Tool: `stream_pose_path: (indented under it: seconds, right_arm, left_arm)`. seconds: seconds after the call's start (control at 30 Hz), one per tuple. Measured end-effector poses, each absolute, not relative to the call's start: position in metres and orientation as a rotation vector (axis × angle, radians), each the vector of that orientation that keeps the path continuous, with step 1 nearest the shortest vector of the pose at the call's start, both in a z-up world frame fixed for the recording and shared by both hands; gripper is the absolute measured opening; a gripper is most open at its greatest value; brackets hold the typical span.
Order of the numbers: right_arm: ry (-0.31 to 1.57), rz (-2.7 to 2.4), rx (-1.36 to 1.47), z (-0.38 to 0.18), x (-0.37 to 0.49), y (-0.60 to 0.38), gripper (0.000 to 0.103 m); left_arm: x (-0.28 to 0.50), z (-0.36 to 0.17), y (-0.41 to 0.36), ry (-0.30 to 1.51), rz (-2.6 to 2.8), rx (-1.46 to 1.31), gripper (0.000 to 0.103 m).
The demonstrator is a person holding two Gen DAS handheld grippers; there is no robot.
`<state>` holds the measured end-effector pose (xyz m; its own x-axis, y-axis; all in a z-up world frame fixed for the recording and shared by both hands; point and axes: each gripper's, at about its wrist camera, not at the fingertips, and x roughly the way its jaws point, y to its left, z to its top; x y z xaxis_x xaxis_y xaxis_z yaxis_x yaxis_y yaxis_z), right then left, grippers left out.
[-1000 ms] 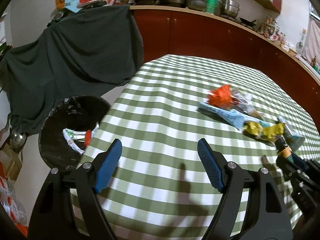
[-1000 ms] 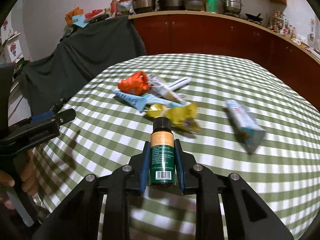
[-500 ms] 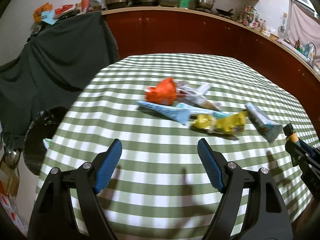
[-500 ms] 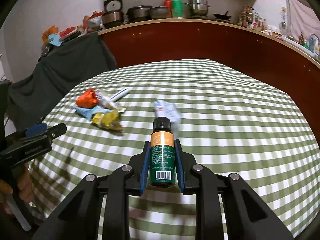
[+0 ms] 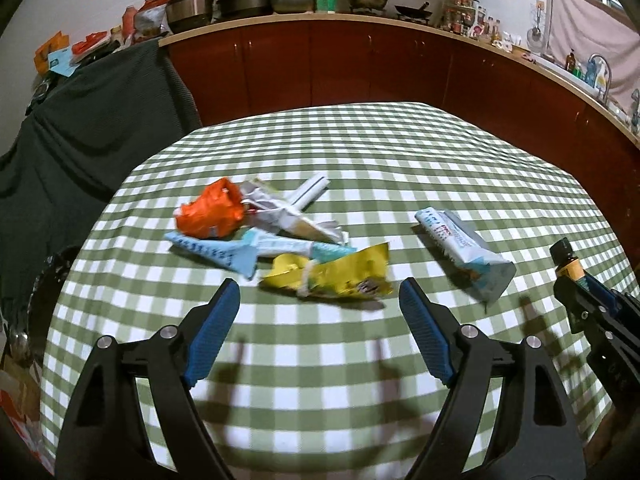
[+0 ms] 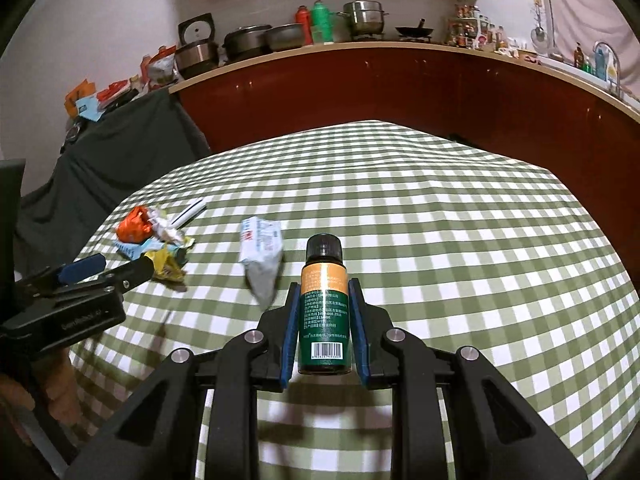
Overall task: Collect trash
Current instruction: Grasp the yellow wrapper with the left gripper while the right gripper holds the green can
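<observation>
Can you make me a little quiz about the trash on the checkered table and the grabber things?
1. True or false: the right gripper is squeezing a small green bottle.
2. Which wrapper lies closest in front of the open left gripper? A. orange wrapper B. yellow wrapper C. white-and-blue pouch
3. Fill in: the bottle's cap is ____.

Key: 1 true. 2 B. 3 black.
</observation>
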<state>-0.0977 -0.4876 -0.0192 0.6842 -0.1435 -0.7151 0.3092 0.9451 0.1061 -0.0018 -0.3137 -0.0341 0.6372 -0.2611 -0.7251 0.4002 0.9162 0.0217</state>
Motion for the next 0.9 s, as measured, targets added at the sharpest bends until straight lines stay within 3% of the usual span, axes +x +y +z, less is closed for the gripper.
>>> stream_pose_path:
  seconds: [0.3, 0.8, 0.87, 0.9]
  right_arm:
    - [0.781, -0.247, 0.279, -0.028, -0.093, -0.504, 0.024]
    - [0.804, -0.194, 0.288, -0.033, -0.085, -0.489, 0.024]
    - [0.804, -0.191, 0.283, -0.031, -0.085, -0.485, 0.024]
    - [0.804, -0.190, 0.281, -0.030, -0.085, -0.484, 0.024]
  left_arm:
    - [0.019, -0.055, -0.335, 0.843, -0.328, 0.215, 0.080]
    - [0.020, -0.066, -0.274, 0.911, -0.273, 0.192, 0.080]
    - [0.020, -0.066, -0.267, 0.915, -0.274, 0.178, 0.077]
    - [0.021, -0.066, -0.263, 0.917, -0.281, 0.162, 0.071]
